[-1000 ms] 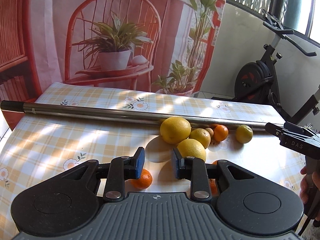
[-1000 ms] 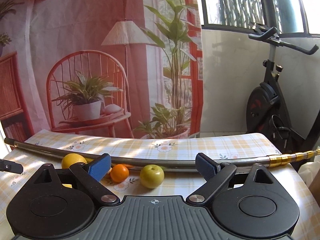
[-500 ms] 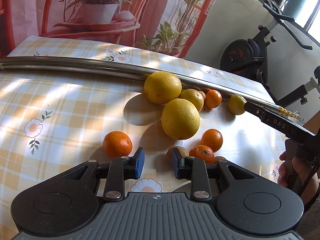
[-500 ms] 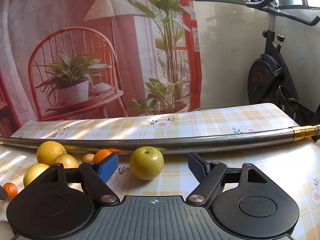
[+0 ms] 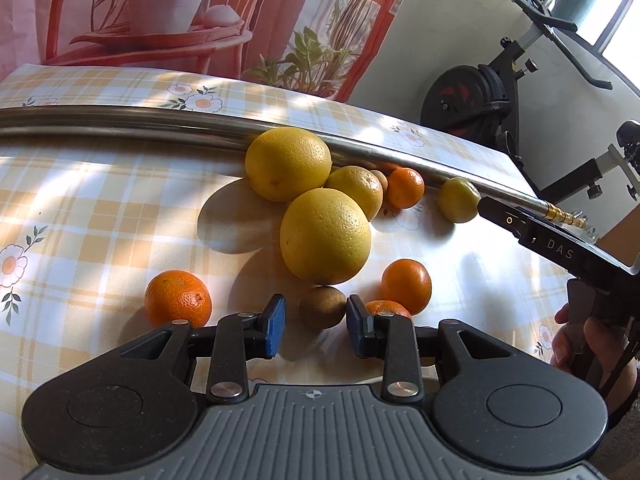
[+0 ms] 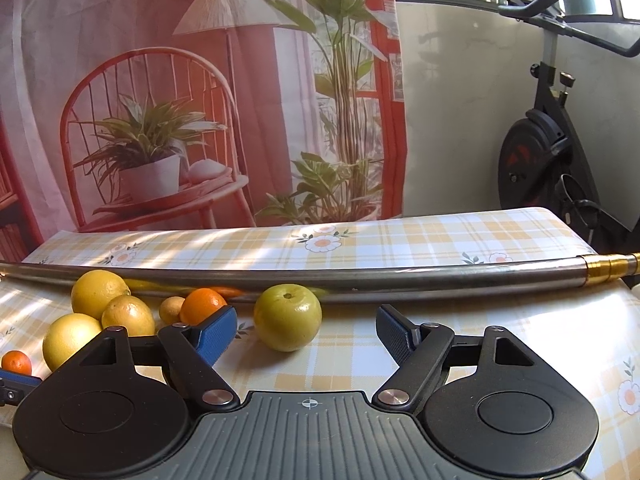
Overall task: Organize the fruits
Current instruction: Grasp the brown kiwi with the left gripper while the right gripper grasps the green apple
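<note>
Left gripper (image 5: 315,322): jaws opening, brown fruit (image 5: 322,306) just ahead, untouched.
Right gripper (image 6: 307,330): wide, empty, green fruit (image 6: 288,317) ahead.

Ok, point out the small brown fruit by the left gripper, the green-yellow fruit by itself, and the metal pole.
small brown fruit (image 5: 322,306), left wrist view, middle of its skin.
green-yellow fruit (image 6: 287,317), right wrist view, its front face.
metal pole (image 6: 400,278), right wrist view, mid shaft.

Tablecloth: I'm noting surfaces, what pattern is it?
Yellow-and-white check with daisy prints on the tablecloth, clearest in the right wrist view.
</note>
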